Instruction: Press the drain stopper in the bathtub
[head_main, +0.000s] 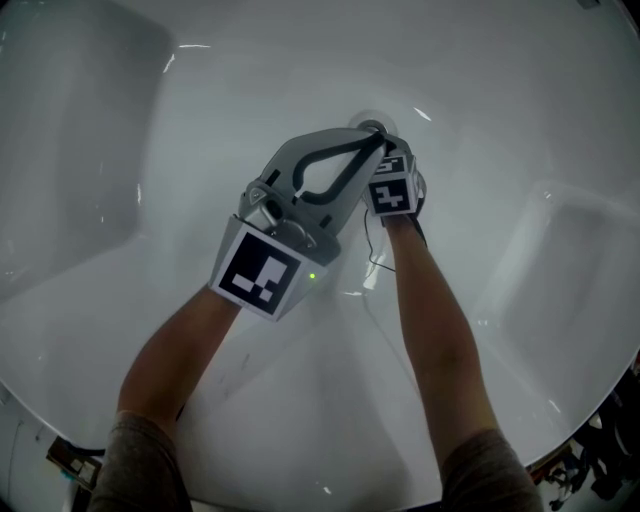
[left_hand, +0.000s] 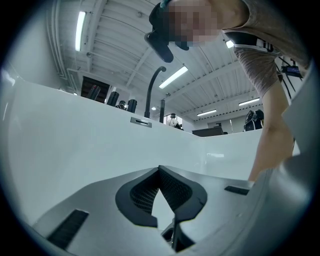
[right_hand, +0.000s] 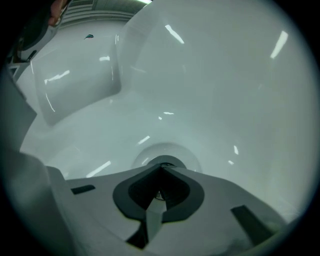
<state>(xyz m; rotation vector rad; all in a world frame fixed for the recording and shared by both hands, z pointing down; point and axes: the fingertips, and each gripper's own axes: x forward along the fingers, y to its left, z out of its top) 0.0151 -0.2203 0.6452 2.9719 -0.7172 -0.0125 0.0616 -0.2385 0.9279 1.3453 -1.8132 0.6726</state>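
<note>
The round drain stopper (head_main: 371, 125) lies in a shallow dished ring at the bottom of the white bathtub (head_main: 480, 90). In the head view both grippers point at it. My left gripper (head_main: 379, 141) is shut and empty, its tip just above the stopper's near edge. My right gripper (head_main: 396, 160) lies under and beside it, mostly hidden apart from its marker cube. In the right gripper view, the right gripper (right_hand: 161, 169) is shut, its joined tips resting at the near rim of the drain stopper (right_hand: 165, 158). The left gripper (left_hand: 159, 169) looks up at the tub wall.
Moulded recesses shape the tub sides at the left (head_main: 80, 120) and the right (head_main: 575, 250). A dark faucet (left_hand: 152, 92) and an overflow plate (left_hand: 141, 121) sit on the far tub wall. A thin cable (head_main: 374, 262) hangs by the right forearm.
</note>
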